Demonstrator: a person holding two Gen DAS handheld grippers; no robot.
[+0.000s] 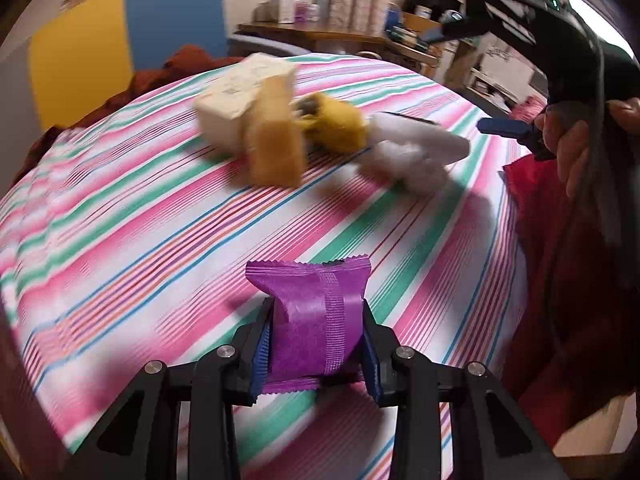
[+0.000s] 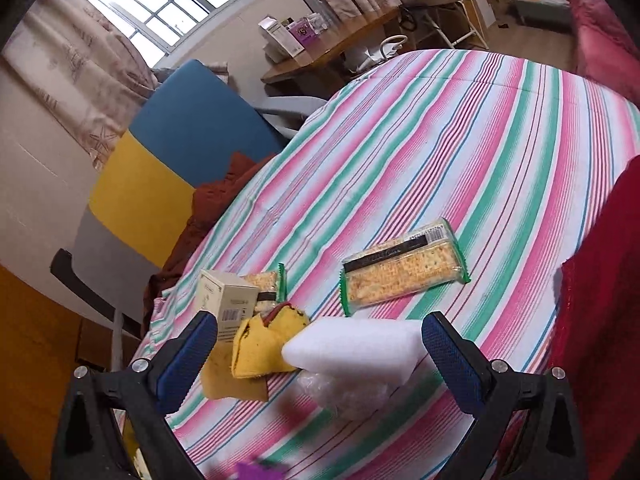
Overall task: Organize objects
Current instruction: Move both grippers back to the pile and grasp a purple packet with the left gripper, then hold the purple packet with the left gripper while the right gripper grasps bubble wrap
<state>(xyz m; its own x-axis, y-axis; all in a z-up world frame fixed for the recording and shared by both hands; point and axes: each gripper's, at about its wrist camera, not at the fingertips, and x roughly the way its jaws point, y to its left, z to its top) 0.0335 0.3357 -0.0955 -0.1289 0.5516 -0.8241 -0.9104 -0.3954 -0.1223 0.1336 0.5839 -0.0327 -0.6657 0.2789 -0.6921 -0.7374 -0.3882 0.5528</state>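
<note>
Item: purple snack packet (image 1: 316, 320), being clamped between the pads of the left gripper (image 1: 316, 344), hanging above the near edge of the striped bedspread (image 1: 120, 240). Right gripper (image 2: 320, 356): jaws standing wide apart, hovering over white foam block (image 2: 356, 344), w/ yellow pouch (image 2: 264, 344) touching it & small cream box (image 2: 230, 300) just beside. Cracker pack (image 2: 402, 274) lying nearer mid-bed. Step, prob.: carrying packet to the pile. Next: lowering beside pile, then letting go.
</note>
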